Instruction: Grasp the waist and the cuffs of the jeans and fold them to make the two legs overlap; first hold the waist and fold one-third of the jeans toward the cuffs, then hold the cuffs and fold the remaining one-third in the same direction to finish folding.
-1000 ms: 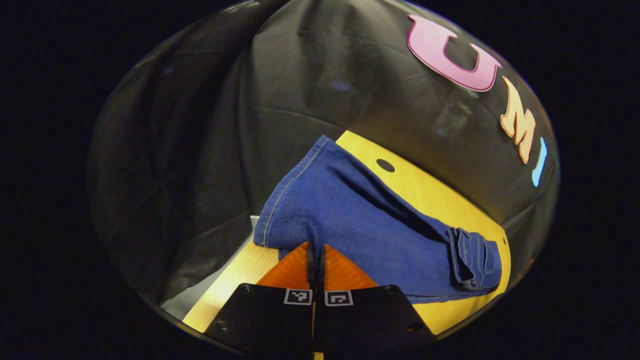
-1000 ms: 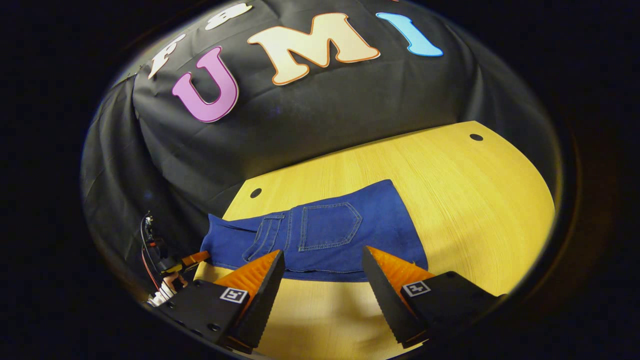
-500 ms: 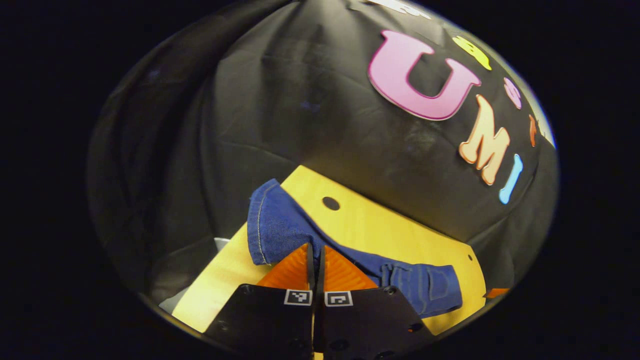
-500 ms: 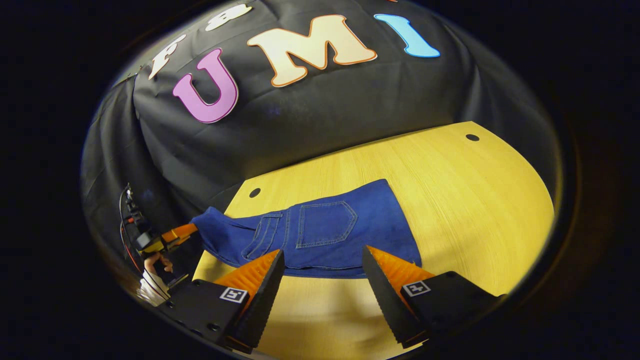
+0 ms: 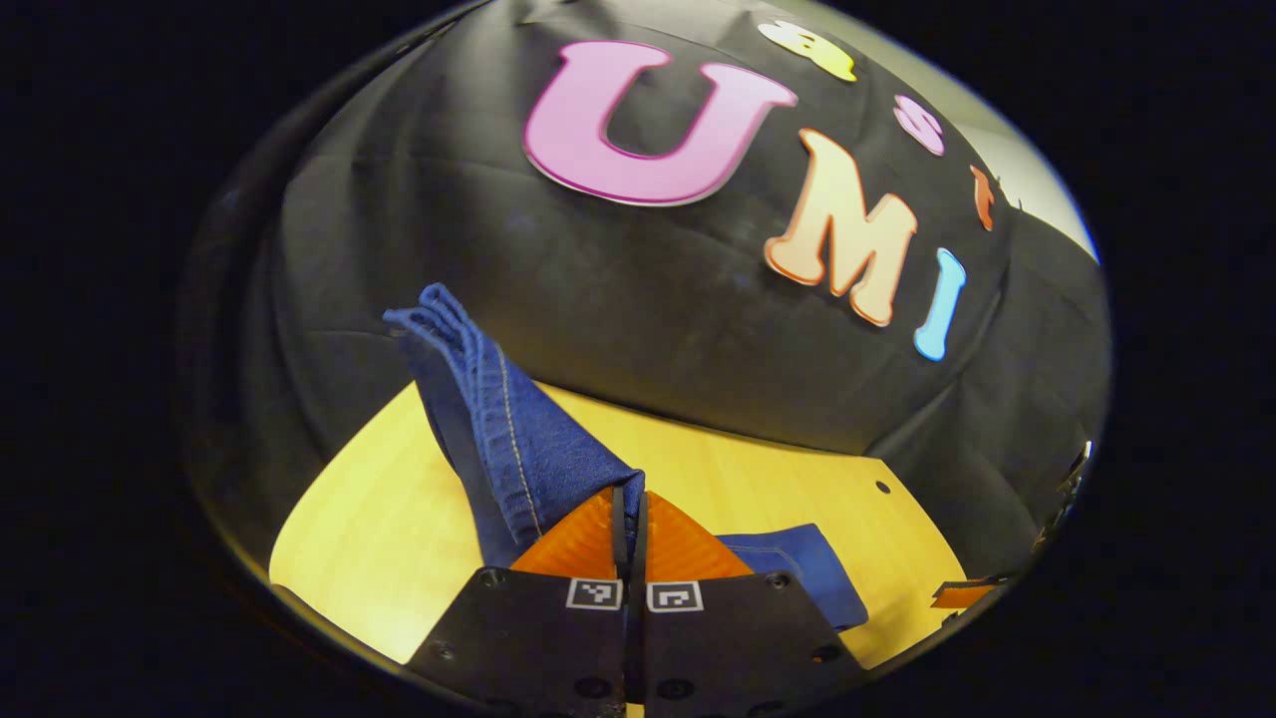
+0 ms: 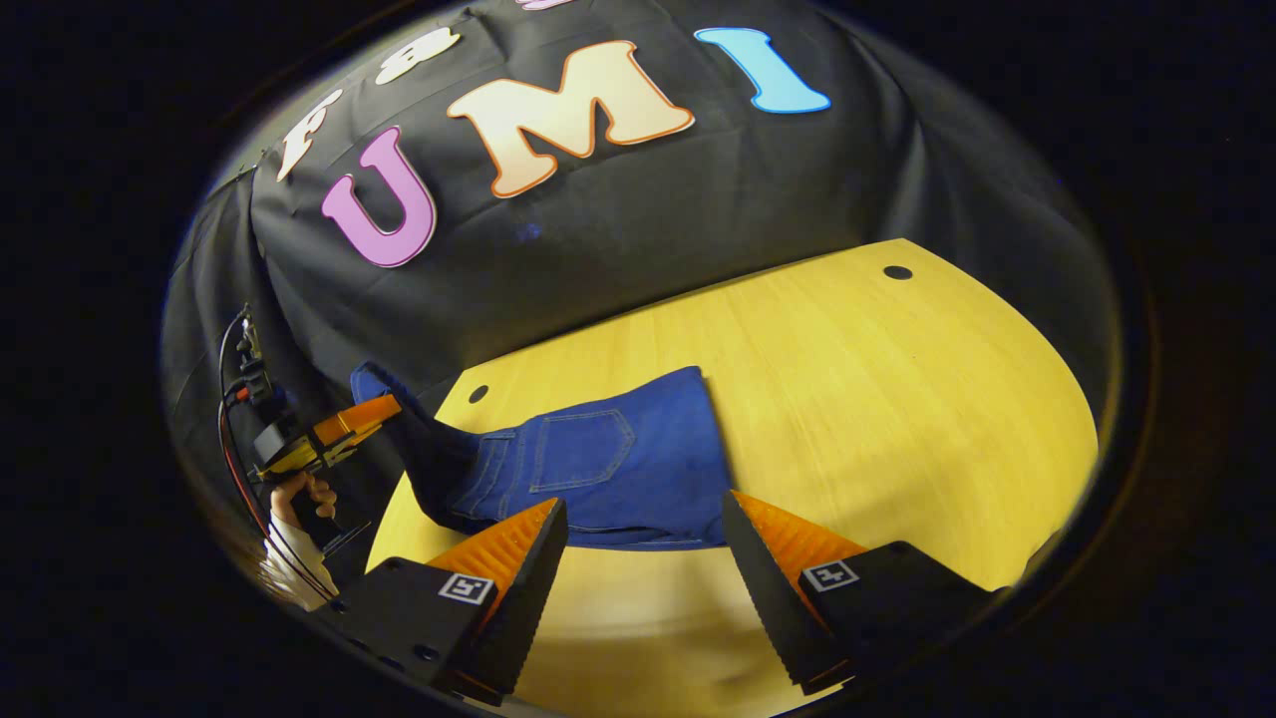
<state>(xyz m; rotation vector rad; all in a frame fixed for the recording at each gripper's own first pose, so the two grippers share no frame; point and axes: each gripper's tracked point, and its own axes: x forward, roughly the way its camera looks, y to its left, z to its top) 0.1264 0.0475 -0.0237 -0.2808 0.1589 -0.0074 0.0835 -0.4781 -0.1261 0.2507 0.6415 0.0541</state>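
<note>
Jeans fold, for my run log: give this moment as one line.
left gripper: shut on jeans cuff end, lifted | right gripper: open, by waist | table: waist end resting

Lit brightly from overhead, with the yellow table [image 6: 897, 399] glowing and glaring palest toward 6 o'clock in the right gripper view. Soft shadow under the jeans [image 6: 598, 469] edge. Dim, faintly sheened black cloth [image 5: 638, 299]. Strong fisheye bending at every rim, darkening there. Slight motion blur along the jeans' right edge; near fingers [image 6: 518, 558] soft.
</note>
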